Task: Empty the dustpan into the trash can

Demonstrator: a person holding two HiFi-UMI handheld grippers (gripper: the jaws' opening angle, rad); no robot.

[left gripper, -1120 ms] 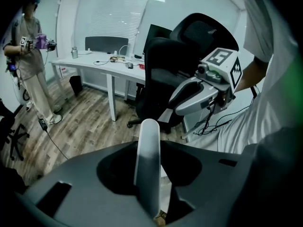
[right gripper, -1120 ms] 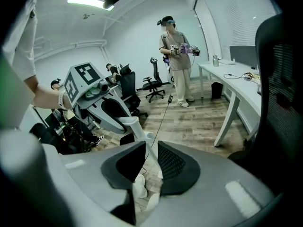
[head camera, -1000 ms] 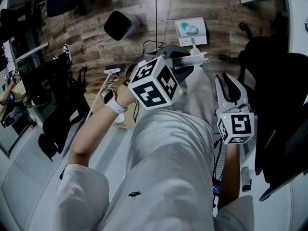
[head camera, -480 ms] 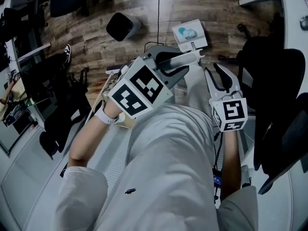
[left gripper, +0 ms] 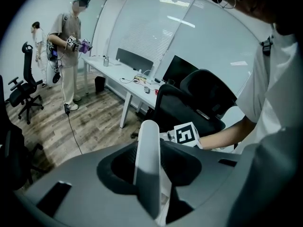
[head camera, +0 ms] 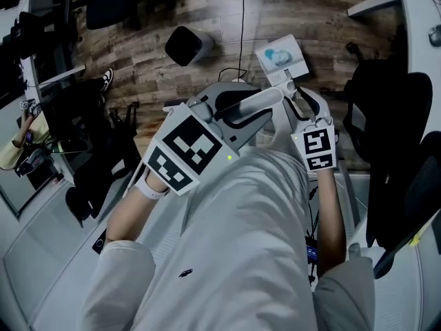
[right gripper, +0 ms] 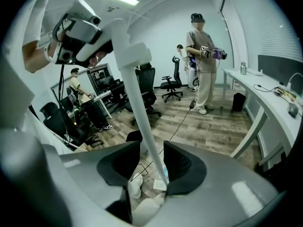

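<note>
A white dustpan (head camera: 281,52) with pale blue debris hangs low over the wooden floor on a long white handle (head camera: 256,101). My left gripper (head camera: 238,107) is shut on that handle's upper part; the left gripper view shows the handle (left gripper: 147,160) clamped between the dark pads. My right gripper (head camera: 301,102) is to the right of the handle, lower down. Its jaws have just been opening, and the handle (right gripper: 135,93) runs loose between them, close to the right-hand pad (right gripper: 182,167). The dark trash can (head camera: 185,45) stands on the floor left of the dustpan.
A black office chair (head camera: 393,136) stands close on the right beside a white desk (head camera: 420,19). A cable (head camera: 242,19) runs across the floor by the dustpan. More chairs and bags (head camera: 83,150) crowd the left. Other people (right gripper: 202,65) stand farther off.
My left gripper has risen with the handle, its cube larger and lower left in the head view. The right gripper moved up beside the handle and its jaws spread apart.
</note>
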